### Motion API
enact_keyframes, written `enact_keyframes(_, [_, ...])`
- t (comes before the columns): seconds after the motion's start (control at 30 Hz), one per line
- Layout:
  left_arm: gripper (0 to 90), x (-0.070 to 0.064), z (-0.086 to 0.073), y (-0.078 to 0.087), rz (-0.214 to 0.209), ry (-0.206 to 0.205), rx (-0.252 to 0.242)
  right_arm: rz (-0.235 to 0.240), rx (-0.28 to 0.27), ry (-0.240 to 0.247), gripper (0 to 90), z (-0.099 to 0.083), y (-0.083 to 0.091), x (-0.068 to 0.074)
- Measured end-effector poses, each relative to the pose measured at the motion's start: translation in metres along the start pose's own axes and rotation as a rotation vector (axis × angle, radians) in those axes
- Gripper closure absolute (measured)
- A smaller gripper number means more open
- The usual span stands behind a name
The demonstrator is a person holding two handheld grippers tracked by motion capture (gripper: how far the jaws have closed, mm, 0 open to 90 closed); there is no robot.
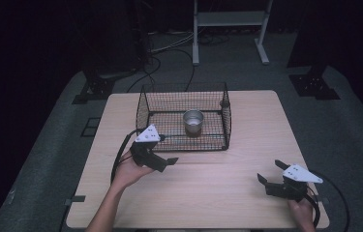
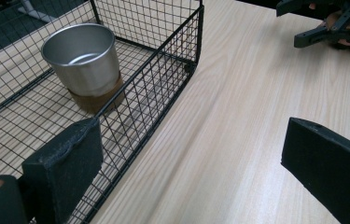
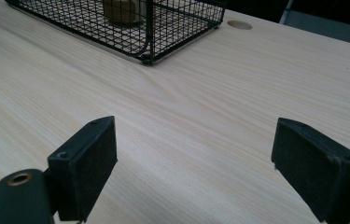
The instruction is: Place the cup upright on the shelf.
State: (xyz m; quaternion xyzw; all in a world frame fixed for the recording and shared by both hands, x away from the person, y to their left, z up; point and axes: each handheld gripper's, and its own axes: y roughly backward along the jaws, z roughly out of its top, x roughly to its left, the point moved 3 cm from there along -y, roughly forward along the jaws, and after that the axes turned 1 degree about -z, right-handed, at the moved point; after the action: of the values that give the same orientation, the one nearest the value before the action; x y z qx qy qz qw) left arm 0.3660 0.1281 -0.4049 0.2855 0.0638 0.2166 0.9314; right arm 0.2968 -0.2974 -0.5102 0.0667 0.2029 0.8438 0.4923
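Observation:
A black wire basket [image 1: 143, 107] stands on the far middle of the wooden table [image 1: 208, 193]. Inside it a metal cup [image 1: 193, 121] with a brown base stands upright. My left gripper [image 1: 167, 149] is open just outside the basket's near left corner, with nothing between its jaws. In the left gripper view the gripper [image 2: 196, 163] faces the basket wall [image 2: 163, 79], with the cup [image 2: 81, 58] behind the mesh. My right gripper [image 1: 271, 171] is open and empty near the table's front right. In the right gripper view the gripper [image 3: 196, 158] points over bare wood toward the basket [image 3: 177, 23].
A person's forearms come in from the bottom edge. Cables trail from both grippers. A small round hole [image 3: 239, 24] sits in the tabletop past the basket. Beyond the table are dark stand bases [image 1: 94, 89], floor cables and a white frame [image 1: 230, 29].

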Motion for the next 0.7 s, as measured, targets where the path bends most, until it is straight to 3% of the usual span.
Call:
enact_keyframes(0.13, [4.6,-0.005,-0.003,0.003,-0.007,0.006,-0.028,-0.001,0.002,-0.001,13.5,0.0,0.0,0.0])
enact_keyframes(0.7, [4.6,-0.017,-0.016,0.01,0.021,-0.001,-0.047,-0.002,0.006,0.001,13.5,0.0,0.0,0.0])
